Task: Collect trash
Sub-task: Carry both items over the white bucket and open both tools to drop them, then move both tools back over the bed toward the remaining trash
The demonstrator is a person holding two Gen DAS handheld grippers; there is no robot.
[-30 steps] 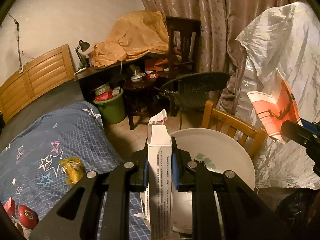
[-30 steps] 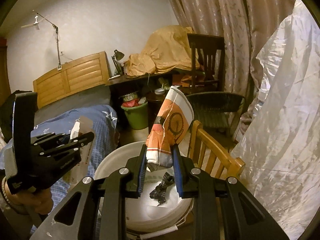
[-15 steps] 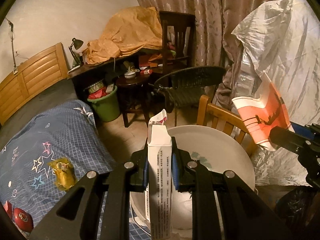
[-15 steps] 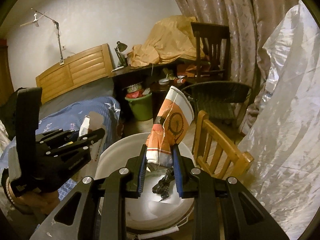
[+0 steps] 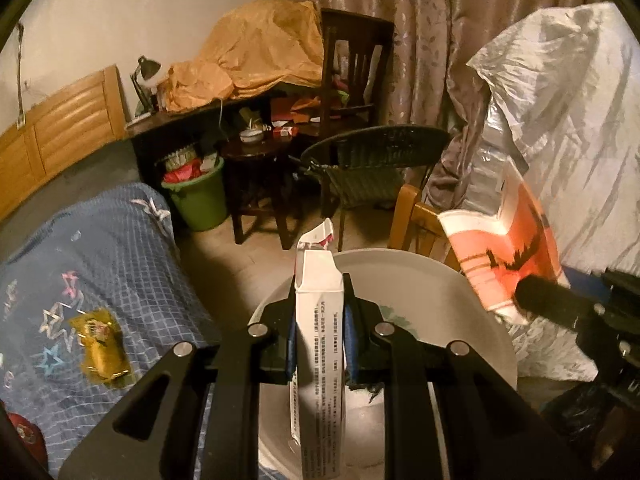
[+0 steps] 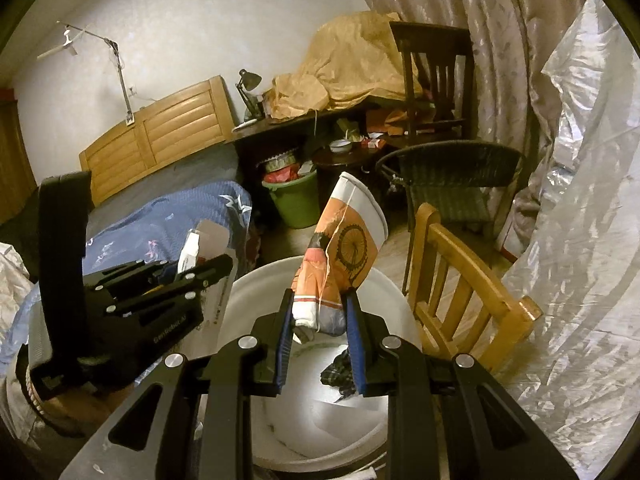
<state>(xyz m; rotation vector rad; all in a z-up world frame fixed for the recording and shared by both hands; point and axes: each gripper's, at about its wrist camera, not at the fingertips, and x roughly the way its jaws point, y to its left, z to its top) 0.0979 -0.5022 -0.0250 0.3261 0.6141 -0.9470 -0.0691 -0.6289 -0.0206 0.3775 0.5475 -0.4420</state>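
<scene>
My left gripper (image 5: 320,338) is shut on a tall white carton (image 5: 320,360) with an open top and holds it upright over the white bucket (image 5: 460,304). My right gripper (image 6: 320,344) is shut on a crushed orange and white paper cup (image 6: 344,248) and holds it above the same bucket (image 6: 256,288), which has dark scraps and white paper inside. The left gripper with its carton shows at the left of the right wrist view (image 6: 160,292). The cup shows at the right of the left wrist view (image 5: 508,256).
A yellow wrapper (image 5: 102,348) lies on the blue bedspread (image 5: 100,264) to the left. A wooden chair (image 6: 460,280) stands right of the bucket, with silver sheeting (image 6: 580,240) beyond. A green bin (image 5: 198,196) full of rubbish, a dark stool and a wicker chair (image 5: 372,164) stand behind.
Both grippers have moved closer over the bucket, keeping their loads. The carton and the cup stay gripped as before.
</scene>
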